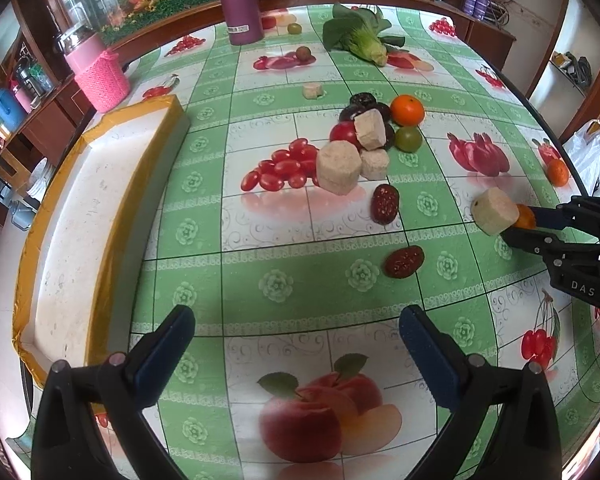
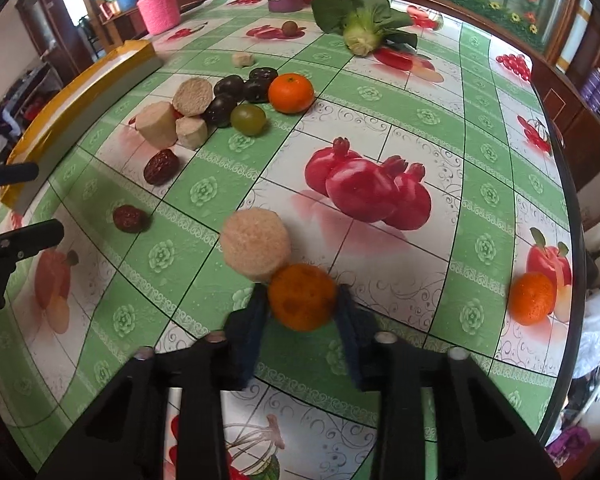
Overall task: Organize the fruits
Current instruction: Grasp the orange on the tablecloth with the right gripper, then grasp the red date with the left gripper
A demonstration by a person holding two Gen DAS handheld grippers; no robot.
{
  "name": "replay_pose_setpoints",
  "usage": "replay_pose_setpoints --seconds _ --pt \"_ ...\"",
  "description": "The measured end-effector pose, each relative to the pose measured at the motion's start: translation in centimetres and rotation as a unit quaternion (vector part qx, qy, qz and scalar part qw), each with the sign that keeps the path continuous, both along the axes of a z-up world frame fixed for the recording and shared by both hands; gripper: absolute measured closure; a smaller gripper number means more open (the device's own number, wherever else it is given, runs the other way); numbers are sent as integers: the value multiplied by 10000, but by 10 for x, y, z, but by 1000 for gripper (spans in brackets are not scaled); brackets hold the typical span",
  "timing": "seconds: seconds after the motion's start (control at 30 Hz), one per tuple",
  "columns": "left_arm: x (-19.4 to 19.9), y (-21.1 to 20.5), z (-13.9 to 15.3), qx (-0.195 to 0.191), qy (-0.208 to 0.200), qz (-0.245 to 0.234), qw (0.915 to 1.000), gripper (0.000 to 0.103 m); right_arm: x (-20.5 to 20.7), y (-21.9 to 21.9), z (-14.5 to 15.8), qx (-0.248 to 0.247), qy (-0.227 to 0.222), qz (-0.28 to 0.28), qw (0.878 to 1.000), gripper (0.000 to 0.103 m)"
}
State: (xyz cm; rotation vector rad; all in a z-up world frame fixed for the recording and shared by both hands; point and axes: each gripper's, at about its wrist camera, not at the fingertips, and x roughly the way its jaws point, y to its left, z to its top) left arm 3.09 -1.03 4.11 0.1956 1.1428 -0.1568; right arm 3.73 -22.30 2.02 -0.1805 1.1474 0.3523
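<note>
Right wrist view shows my right gripper (image 2: 302, 300) clamped on a small orange (image 2: 300, 296) beside a beige cylinder (image 2: 256, 244) on the tablecloth (image 2: 480, 208), while my left gripper (image 1: 296, 344) hangs wide and empty.

table (image 1: 284, 280) with green fruit-print cloth; on it a fruit pile (image 1: 374, 130), two red dates (image 1: 385, 204), greens (image 1: 360, 38), purple bottle (image 1: 238, 0), yellow-edged tray (image 1: 100, 216), orange (image 2: 532, 298) near edge.

The right gripper (image 2: 302, 300) pinches a small orange (image 2: 302, 297) low in the frame's centre, a beige puck (image 2: 256, 243) touching it above-left. Another orange (image 2: 532, 298) sits far right, near the table edge (image 2: 571, 184).
</note>
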Motion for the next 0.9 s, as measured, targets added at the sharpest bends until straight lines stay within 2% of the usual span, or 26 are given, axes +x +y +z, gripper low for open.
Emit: replay_pose_setpoints --seconds 0.07,0.27,0.33,0.5,0.53,0.57,0.63,0.73,0.9 --pt "1 -6 -1 9 17 -73 10000 0 -3 -3 4 79 -59 -40 9999 72" --pt "10 -21 -7 -325 164 -125 9993 1 -18 -3 16 240 -171 -42 9996 72" --pt "12 -30 -11 -368 218 -229 9988 12 -23 0 16 231 -172 9 9996 72" --pt "15 -54 -23 -287 293 -464 9981 32 -30 2 15 259 -170 74 9995 71" --pt "16 -56 -25 -304 302 -484 9979 41 -31 2 16 282 -176 62 9994 71" --pt "17 -58 -28 -310 326 -481 9978 43 -32 1 17 311 -179 53 9993 71" --pt "17 -59 -25 -422 121 -526 9977 71 -34 1 19 325 -205 13 9993 71" --pt "15 -52 -23 -823 168 -518 9951 71 -37 1 22 350 -229 -52 9991 71" --pt "4 -28 -18 -1285 241 -345 9908 72 -40 8 31 336 -301 -50 9990 71"
